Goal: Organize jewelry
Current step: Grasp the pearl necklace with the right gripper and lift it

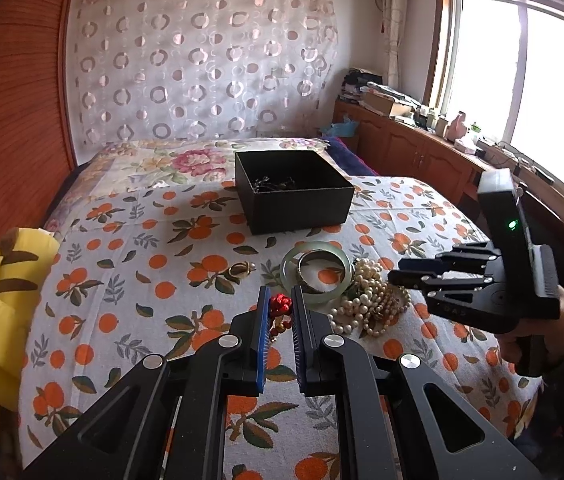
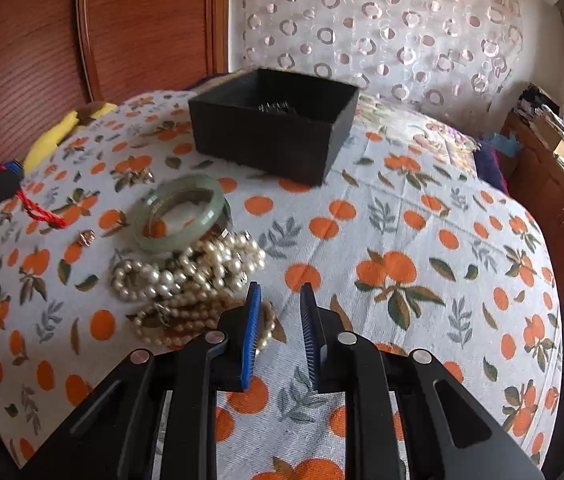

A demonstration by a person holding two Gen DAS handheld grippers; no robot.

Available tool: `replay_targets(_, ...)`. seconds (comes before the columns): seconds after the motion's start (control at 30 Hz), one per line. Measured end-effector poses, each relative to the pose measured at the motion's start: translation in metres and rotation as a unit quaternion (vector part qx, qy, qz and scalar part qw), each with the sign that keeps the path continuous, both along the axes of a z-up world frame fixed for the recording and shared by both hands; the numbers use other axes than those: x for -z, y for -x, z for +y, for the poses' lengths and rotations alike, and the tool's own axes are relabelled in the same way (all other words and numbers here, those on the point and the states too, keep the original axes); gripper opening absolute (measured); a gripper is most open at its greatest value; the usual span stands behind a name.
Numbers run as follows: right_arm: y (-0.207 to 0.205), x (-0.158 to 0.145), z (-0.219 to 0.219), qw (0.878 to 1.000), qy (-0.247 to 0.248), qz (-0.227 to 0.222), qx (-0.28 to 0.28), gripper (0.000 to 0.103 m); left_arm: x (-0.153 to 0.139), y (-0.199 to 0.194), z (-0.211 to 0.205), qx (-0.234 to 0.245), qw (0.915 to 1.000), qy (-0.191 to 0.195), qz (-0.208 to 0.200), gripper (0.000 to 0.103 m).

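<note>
My left gripper [image 1: 280, 300] is shut on a red knotted cord bracelet [image 1: 279, 306], and the cord [image 2: 41, 212] dangles from it at the left edge of the right wrist view. Just beyond lie a pale green jade bangle [image 1: 316, 246] [image 2: 215, 202], a heap of pearl strands [image 1: 370, 300] [image 2: 185, 276] and a gold piece [image 1: 241, 268] [image 2: 139, 178]. A small charm [image 2: 86, 237] sits near the cord. My right gripper [image 2: 280, 292] [image 1: 394, 276] hovers beside the pearls, open with nothing between its fingers. An open black box [image 1: 302, 210] [image 2: 261, 148] farther back holds a dark chain [image 1: 273, 184].
Everything rests on a bed with an orange-print sheet [image 2: 402, 240]. A yellow plush toy [image 1: 9, 304] lies at the bed's left edge by wooden panelling. Wooden cabinets [image 1: 422, 152] with clutter run under the window on the right. A person's hand [image 1: 538, 332] holds the right gripper.
</note>
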State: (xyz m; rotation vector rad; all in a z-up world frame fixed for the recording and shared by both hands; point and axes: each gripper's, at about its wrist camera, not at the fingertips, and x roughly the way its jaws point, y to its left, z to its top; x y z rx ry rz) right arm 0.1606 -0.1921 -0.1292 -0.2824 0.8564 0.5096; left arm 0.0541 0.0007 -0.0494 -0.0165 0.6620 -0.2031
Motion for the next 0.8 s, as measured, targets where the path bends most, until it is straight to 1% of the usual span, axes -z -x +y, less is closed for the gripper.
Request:
replay_targets(0.1,0.002,0.000,-0.004,1.000,-0.013,0.007,-0.003,0.021,0.000,0.000,0.000,-0.001,1.0000,0.000,0.001,0.009)
replay_targets(0.2,0.005,0.000,-0.004,1.000,-0.013,0.011,-0.015,0.005,0.001,-0.002,0.000,-0.003,1.0000,0.003,0.002,0.009)
replay_targets(0.27,0.006,-0.001,-0.005,1.000,-0.012,0.010,-0.017,0.005,0.001,-0.003,0.000,-0.002,1.0000,0.002,0.002,0.009)
replay_targets(0.37,0.009,-0.011,-0.009,1.000,-0.018,-0.011,-0.010,0.004,0.002,-0.002,0.000,-0.002,1.0000,0.001,0.001,0.009)
replay_targets(0.47,0.015,-0.036,-0.013,0.999,-0.027,-0.044,-0.009,0.004,0.000,-0.006,-0.001,-0.001,1.0000,0.000,-0.002,0.009)
replay_targets(0.53,0.018,-0.058,-0.014,0.997,-0.037,-0.069,-0.011,0.004,-0.002,-0.011,-0.001,0.000,1.0000,-0.002,-0.004,0.009)
replay_targets(0.8,0.019,-0.121,-0.019,0.990,-0.048,-0.134,-0.018,0.004,-0.013,-0.029,0.001,0.004,0.9999,-0.006,-0.014,0.009)
